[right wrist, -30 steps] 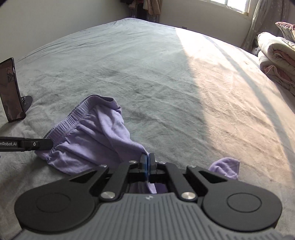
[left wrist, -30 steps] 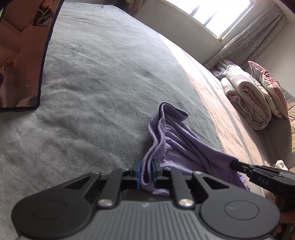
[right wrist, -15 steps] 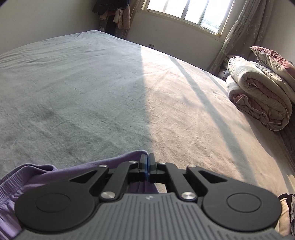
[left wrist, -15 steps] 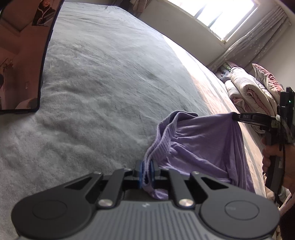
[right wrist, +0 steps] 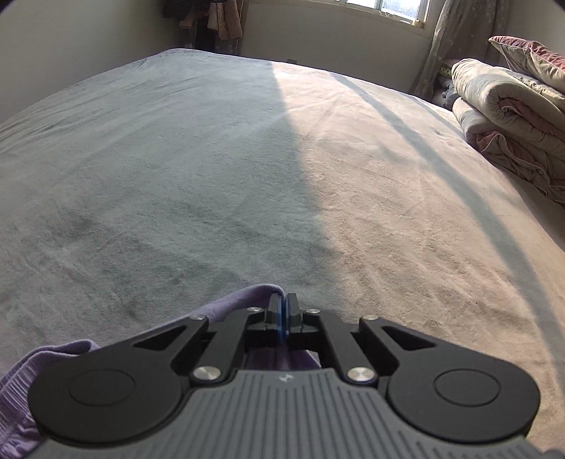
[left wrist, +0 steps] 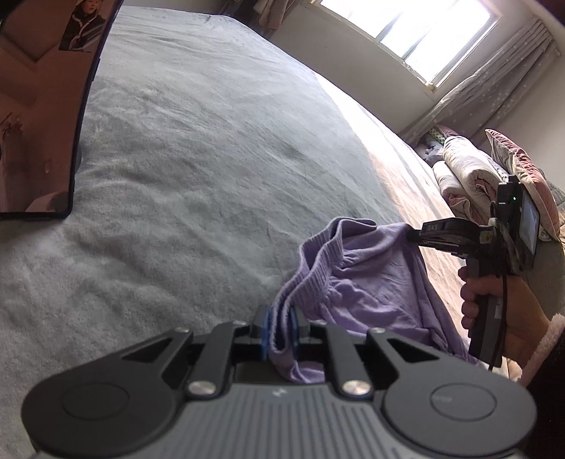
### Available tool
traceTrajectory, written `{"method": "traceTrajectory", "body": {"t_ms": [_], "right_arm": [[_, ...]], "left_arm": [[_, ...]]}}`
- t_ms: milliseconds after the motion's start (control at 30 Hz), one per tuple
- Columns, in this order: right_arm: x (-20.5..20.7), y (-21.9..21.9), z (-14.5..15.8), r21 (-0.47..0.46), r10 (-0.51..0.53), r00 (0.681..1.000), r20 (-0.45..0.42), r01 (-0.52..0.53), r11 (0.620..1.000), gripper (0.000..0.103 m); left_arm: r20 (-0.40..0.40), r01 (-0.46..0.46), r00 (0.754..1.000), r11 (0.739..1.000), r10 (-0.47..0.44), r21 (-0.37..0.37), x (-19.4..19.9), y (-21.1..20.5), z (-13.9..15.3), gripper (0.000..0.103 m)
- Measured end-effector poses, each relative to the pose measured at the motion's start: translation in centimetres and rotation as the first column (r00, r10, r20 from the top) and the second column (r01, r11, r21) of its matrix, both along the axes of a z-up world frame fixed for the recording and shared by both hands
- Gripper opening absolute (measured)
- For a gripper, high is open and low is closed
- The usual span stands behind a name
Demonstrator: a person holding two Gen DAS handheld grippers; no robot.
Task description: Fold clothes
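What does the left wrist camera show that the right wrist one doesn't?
Only the left wrist view shows the left gripper clamped on the waistband, a dark screen standing on the bed, the hand holding the right gripper, and most of the hanging purple garment.

Only the right wrist view shows clothes hanging in the far corner.

Both show the garment, the bed, the window and the folded quilt.
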State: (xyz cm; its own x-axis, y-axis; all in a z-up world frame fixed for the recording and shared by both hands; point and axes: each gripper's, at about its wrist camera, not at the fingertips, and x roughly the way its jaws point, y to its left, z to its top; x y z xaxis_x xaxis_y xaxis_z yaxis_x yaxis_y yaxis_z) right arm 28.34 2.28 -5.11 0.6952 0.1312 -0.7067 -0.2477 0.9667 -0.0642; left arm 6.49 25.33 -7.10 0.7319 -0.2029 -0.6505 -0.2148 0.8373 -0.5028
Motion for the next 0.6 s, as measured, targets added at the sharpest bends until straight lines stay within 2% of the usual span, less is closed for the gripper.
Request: {"method": "traceTrajectory", "body": {"t_ms": [33,67,133,300,433,600], "right_arm": [[-0.5,-0.6,0.3,0.022,0.005,1.000,-0.014,-0.005,1.000,0.021],[-1.0,-1.2,0.7,0.043,0.011,1.000,-0.027,-0.010,0.999,0.036],[-2.3,-2.7,1.4,0.077,0.027,0.999,-0.046,-0.023,0.997,0.048],[-6.3,-6.3,3.4,0.079,0.049,0.995,-0.092,-0.042,0.996,0.048],[-9.8,-9.1,4.6,0.127,0.035,0.989,-0.145,-0.017,0.992,0.048],[-13.6,-11.1,5.0,0.126,0.038,0.978,-0.205,-0.012,0.992,0.048]], "left_arm": [[0.000,0.000,1.000,1.000,0.000,0.000,0.0,-0.1,0.0,0.021],[-0.001,0.003,1.000,1.000,-0.003,0.007,0.0,-0.3,0.1,0.021],[-0.006,0.003,1.000,1.000,-0.003,0.012,0.0,-0.5,0.1,0.021],[-0.019,-0.009,1.000,1.000,0.010,0.007,-0.1,-0.7,0.1,0.021],[-0.031,-0.018,0.999,1.000,0.018,0.003,-0.4,-0.9,0.2,0.021],[-0.038,-0.023,0.999,1.000,0.023,-0.001,-0.8,-1.2,0.2,0.021]]}}
